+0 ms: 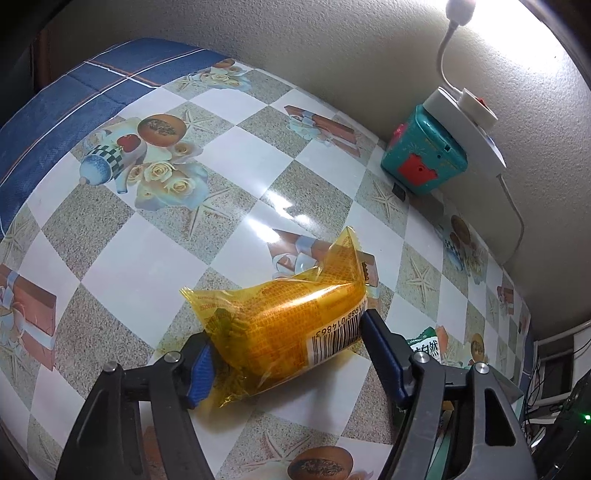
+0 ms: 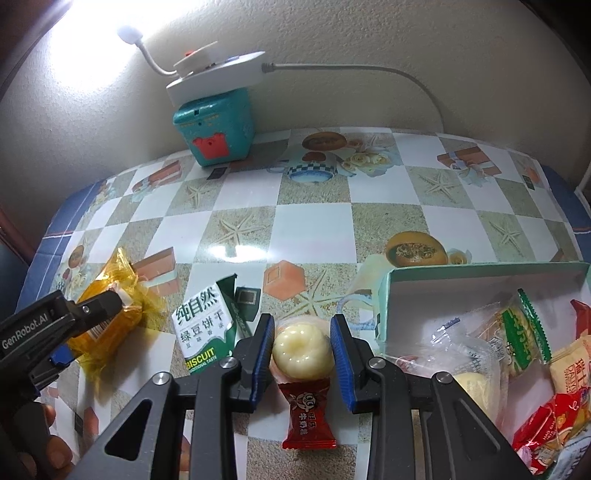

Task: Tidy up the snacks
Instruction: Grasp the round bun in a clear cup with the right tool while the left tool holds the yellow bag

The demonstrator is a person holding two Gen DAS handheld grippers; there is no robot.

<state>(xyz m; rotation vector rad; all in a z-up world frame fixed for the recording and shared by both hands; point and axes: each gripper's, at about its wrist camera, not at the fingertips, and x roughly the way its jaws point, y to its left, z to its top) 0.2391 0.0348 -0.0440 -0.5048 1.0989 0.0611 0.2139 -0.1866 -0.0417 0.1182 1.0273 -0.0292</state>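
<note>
Teal toy box (image 2: 214,129) sits top left against the wall, white power strip (image 2: 218,74) stacked on it, little lamp (image 2: 130,34) glaring.

The green-and-white biscuit packet (image 2: 207,328) carries the Chinese characters 纯自然 and 绿豆饼干, with "BISCUIT" printed along its lower edge. The left gripper (image 2: 107,317) bears "GenRobot.AI" in white on its black body. The yellow snack bag (image 1: 291,325) shows a barcode with digits that read partly as "014863". The red candy wrapper (image 2: 308,417) has Chinese print too small to read surely.
</note>
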